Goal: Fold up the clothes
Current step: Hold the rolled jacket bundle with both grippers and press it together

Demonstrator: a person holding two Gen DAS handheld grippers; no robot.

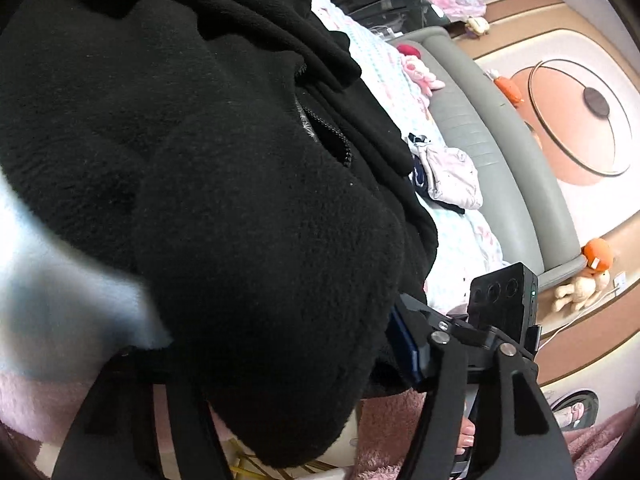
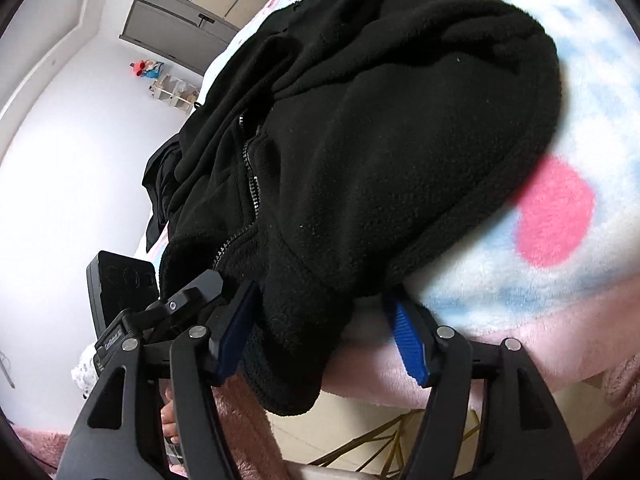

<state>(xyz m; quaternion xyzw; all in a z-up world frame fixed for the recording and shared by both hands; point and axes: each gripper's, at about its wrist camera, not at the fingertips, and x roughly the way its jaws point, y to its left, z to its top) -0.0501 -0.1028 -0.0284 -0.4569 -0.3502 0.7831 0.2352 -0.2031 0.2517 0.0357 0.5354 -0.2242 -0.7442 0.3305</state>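
Note:
A black fleece zip jacket [image 1: 192,152] lies bunched on a bed and fills most of both views; it also shows in the right wrist view [image 2: 380,140], with its zipper [image 2: 250,184] running down the left side. My left gripper [image 1: 288,368] is buried under a fold of the fleece; only its right blue pad [image 1: 406,346] shows, so its jaws are hidden. My right gripper [image 2: 324,336] is open, its blue pads [image 2: 408,340] standing on either side of the jacket's hanging edge.
The bed has a pale blue, white and pink fleece blanket [image 2: 560,216]. A small pile of clothes [image 1: 444,176] lies further up the bed beside a grey padded headboard [image 1: 492,148]. Plush toys [image 1: 584,280] sit beyond it. A grey cabinet [image 2: 176,28] stands by the wall.

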